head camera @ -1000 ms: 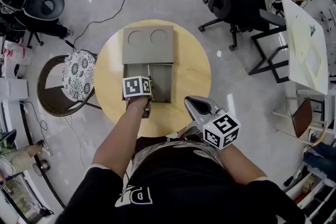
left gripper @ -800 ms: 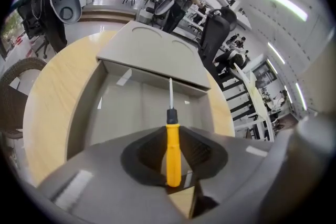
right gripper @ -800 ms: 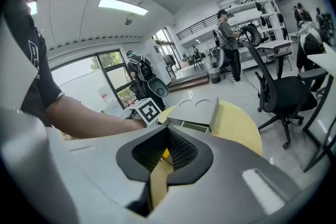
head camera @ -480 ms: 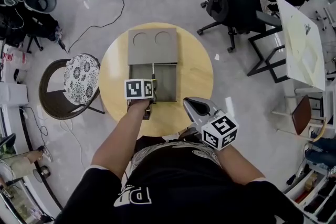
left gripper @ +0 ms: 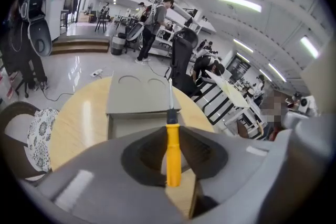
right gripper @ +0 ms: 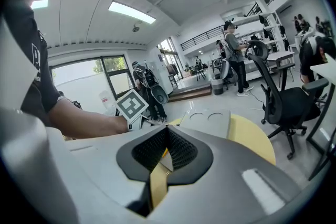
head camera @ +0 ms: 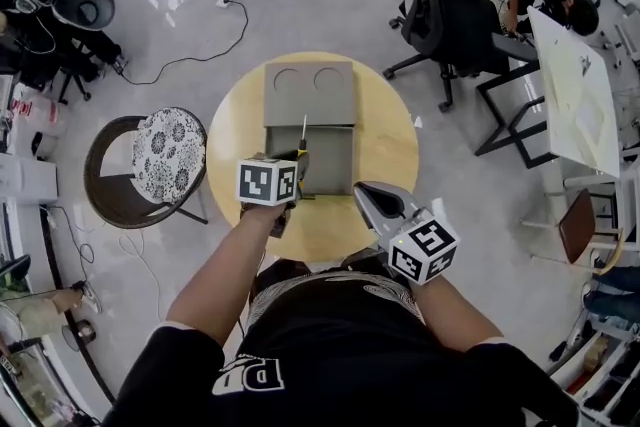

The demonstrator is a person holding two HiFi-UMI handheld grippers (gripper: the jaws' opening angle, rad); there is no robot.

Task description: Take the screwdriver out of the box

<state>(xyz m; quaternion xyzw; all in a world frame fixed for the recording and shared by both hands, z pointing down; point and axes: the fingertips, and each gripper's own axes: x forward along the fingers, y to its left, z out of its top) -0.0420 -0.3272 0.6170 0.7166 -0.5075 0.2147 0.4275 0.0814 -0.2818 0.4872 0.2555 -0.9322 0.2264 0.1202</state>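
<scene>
Left gripper (left gripper: 172, 134) is clamped on the screwdriver (left gripper: 172, 157). The jaws pinch the yellow handle, and the black collar and metal shaft stick out past the tips toward the box (left gripper: 140, 108). The butt of the handle sits down in the jaw recess, partly shadowed.

In the head view the left jaws are hidden under the gripper's own marker cube (head camera: 267, 182). Only the shaft and a bit of handle show, lying over the near left part of the box's open tray (head camera: 330, 160). From that angle it can't be told how far above the tray it is. The tip is thin and blends into the grey lid (head camera: 310, 93), which lies flat behind the tray with two round recesses. The tray interior is mostly dark, so anything else in it can't be made out.

Right gripper (right gripper: 167, 136) has its jaws together with nothing between them — just a sliver of wooden table (right gripper: 252, 141) shows through the gap below the tips. It sits off the box, near the table's near right edge. Its view catches the person's left forearm (right gripper: 84, 123) and the left cube, with the box lid beyond.

The person's torso cuts off the near edge of the table in the head view.
</scene>
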